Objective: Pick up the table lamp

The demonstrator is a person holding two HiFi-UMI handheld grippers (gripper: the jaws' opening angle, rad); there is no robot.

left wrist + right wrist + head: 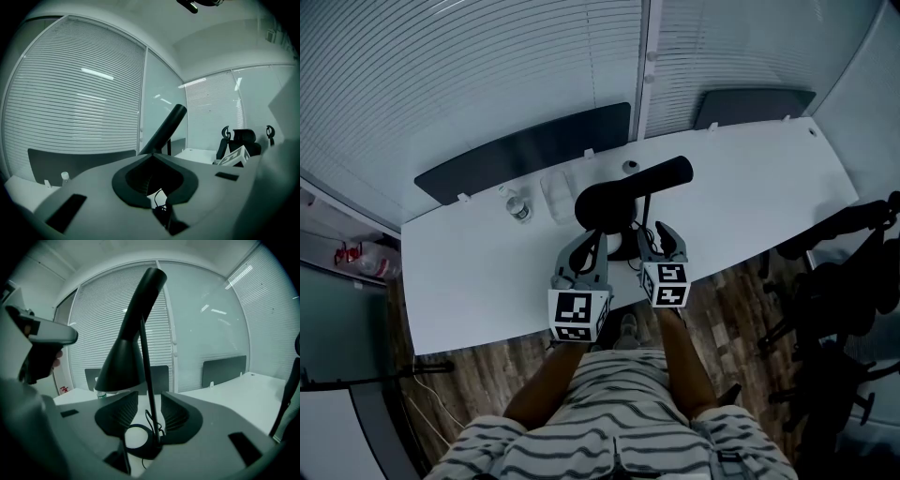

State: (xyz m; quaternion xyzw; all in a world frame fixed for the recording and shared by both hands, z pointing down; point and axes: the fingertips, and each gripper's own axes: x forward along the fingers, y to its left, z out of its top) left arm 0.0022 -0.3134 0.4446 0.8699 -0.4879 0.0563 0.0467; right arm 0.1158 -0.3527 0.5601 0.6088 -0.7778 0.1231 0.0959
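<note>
The grasp is being lined up. The right claw (pixel 149 404) stands open around the thin stem (pixel 146 376) of the black cone-shaded table lamp (pixel 124 357), which stands on the white desk (pixel 769 187). The left claw (pixel 151 157) is closed and empty. The next move is probably to pinch the stem squarely, then lift.

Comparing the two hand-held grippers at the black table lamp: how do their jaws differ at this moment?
Left hand-held gripper: jaws together at the tips, nothing between them. Right hand-held gripper: jaws apart. The right one's jaws straddle the thin stem of the black table lamp without pressing it, while the left one has the lamp only beyond its tips. Both point at the lamp.
</note>
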